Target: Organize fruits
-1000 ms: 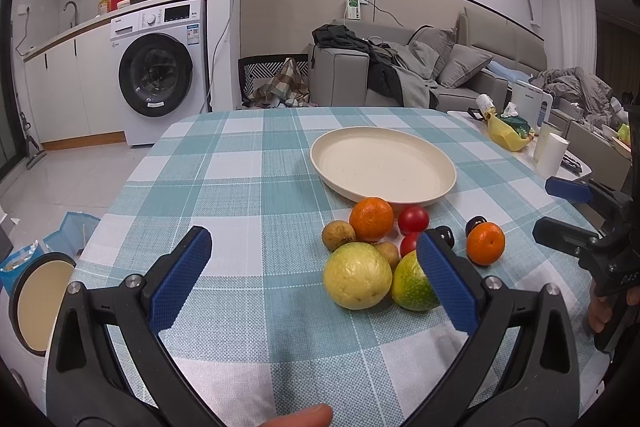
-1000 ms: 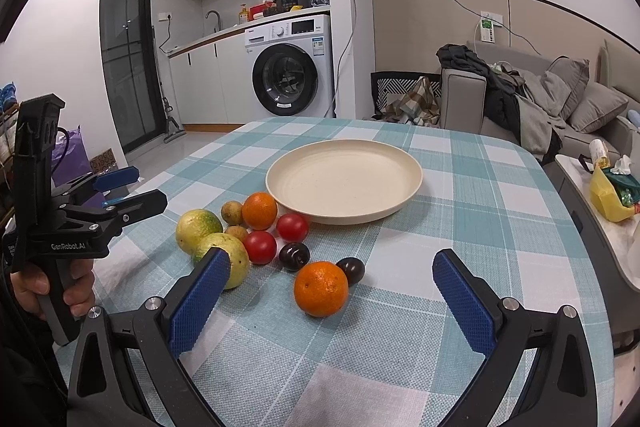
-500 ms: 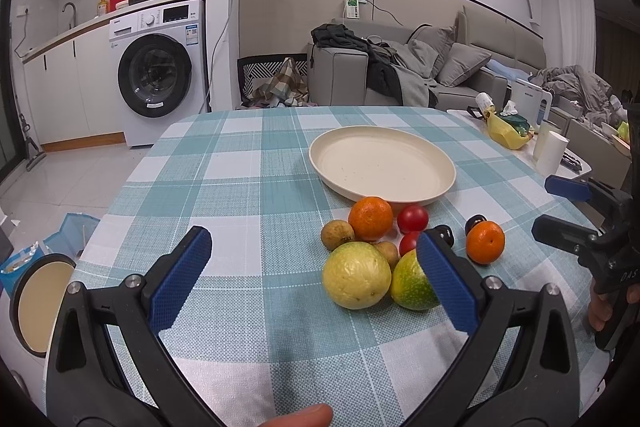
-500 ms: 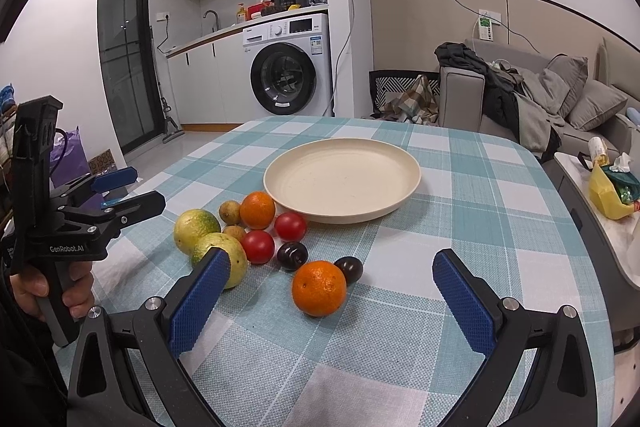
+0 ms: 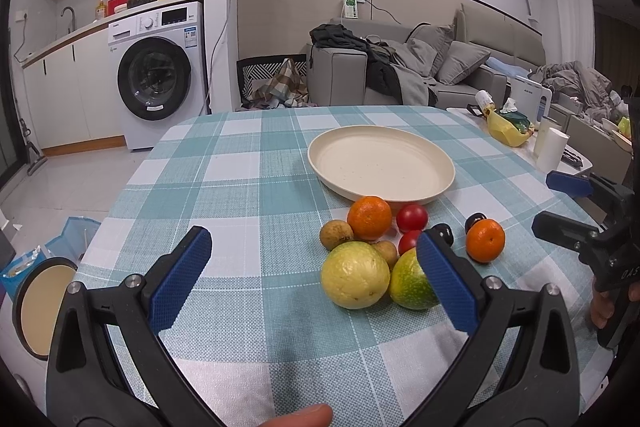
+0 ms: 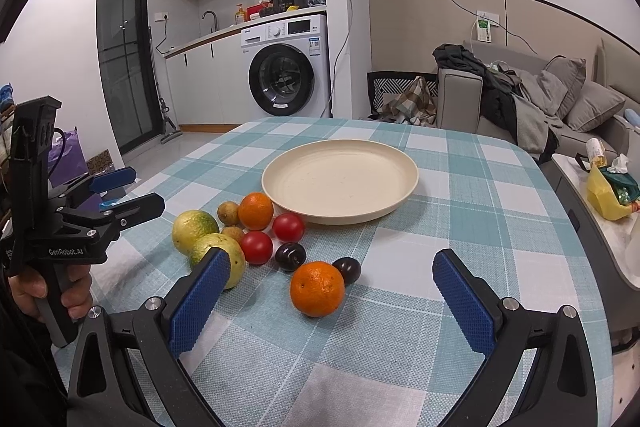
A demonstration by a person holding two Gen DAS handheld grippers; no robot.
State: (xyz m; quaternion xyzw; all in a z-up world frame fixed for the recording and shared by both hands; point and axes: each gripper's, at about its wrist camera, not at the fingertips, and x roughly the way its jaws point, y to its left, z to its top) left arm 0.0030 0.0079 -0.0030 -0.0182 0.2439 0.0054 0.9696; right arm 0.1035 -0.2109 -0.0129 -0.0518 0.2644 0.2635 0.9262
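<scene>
Fruits (image 6: 256, 231) clustered beside the plate's (image 6: 404, 199) near rim, both grippers (image 5: 312, 283) (image 6: 332, 303) wide-spread, empty, above bare cloth.

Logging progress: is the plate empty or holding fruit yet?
Empty. The cream plate shows only bare surface in both views; all the fruit, like the nearest orange, sits on the checked tablecloth beside it.

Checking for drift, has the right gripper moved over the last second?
Yes, slightly: in its own view the plate has slid a little left, so the right gripper has shifted or turned slightly right.
</scene>
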